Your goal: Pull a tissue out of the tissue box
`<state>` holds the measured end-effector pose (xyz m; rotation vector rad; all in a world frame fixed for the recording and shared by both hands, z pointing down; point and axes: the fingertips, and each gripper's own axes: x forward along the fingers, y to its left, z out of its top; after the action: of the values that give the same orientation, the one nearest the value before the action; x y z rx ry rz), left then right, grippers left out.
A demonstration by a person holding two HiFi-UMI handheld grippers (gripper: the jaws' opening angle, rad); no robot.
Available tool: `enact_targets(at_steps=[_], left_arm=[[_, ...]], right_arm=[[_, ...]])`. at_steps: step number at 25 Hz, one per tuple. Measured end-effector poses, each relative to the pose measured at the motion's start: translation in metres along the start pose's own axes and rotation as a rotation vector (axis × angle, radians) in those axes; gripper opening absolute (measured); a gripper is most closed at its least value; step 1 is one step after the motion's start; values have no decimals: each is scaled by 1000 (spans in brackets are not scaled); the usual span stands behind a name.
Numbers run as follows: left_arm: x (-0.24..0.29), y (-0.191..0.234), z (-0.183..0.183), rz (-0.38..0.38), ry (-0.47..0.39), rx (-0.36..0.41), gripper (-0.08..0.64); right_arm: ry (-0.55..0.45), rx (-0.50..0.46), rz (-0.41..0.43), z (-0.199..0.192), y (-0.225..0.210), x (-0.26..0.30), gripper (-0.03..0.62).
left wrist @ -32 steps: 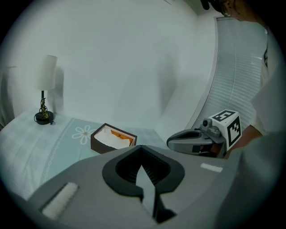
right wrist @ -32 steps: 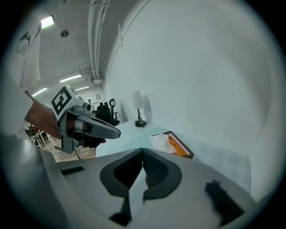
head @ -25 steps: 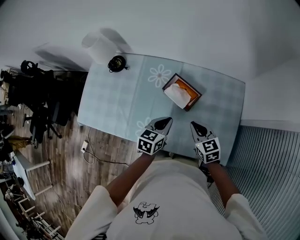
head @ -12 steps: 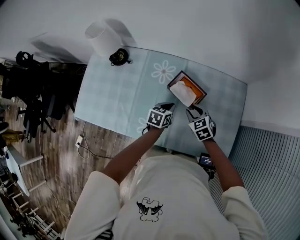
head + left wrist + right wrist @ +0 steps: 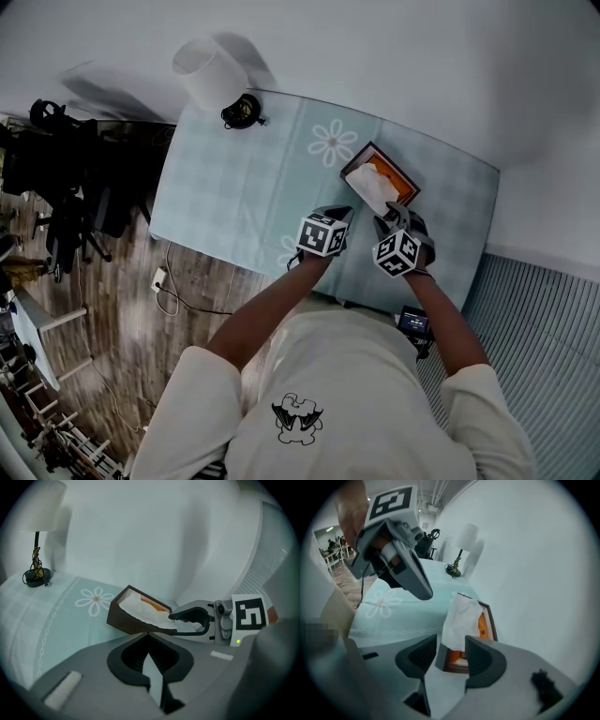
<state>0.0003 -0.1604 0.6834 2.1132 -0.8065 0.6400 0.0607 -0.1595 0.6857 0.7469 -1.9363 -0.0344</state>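
Note:
A brown tissue box with an orange top lies on the table's far right, and a white tissue stands out of it. My right gripper is at the box's near end with its jaws opening. In the right gripper view the tissue rises between the two jaws, and the pads do not press on it. My left gripper hovers just left of the box, shut and empty. In the left gripper view its jaws point at the box, and the right gripper reaches the tissue.
The table wears a pale blue checked cloth with daisy prints. A lamp with a white shade and dark base stands at the far left corner. Office chairs and a cable are on the floor to the left.
Both grippers came forward and down from the table's near edge to the tissue box. The right gripper rolled, and its jaws went from shut to open around the tissue.

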Motion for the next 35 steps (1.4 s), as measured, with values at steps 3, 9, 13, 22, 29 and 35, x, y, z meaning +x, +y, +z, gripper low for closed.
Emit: enact_targets(at_steps=[3, 9, 13, 22, 29, 35], left_arm=[[-3, 1, 1, -5, -3, -7, 6], [-8, 1, 2, -4, -15, -14, 6], [-12, -1, 1, -9, -21, -11, 6], [-38, -22, 16, -19, -107, 47, 6], [-71, -52, 17, -73, -142, 108, 6], [-99, -70, 18, -108, -177, 162, 6]], right_arm=[[20, -15, -48, -1, -10, 3, 118], [-21, 122, -19, 3, -16, -10, 14], [-43, 146, -31, 8, -15, -22, 14], [-138, 315, -48, 23, -16, -65, 14], [-225, 501, -61, 32, -13, -101, 14], [-302, 647, -65, 36, -6, -139, 14]])
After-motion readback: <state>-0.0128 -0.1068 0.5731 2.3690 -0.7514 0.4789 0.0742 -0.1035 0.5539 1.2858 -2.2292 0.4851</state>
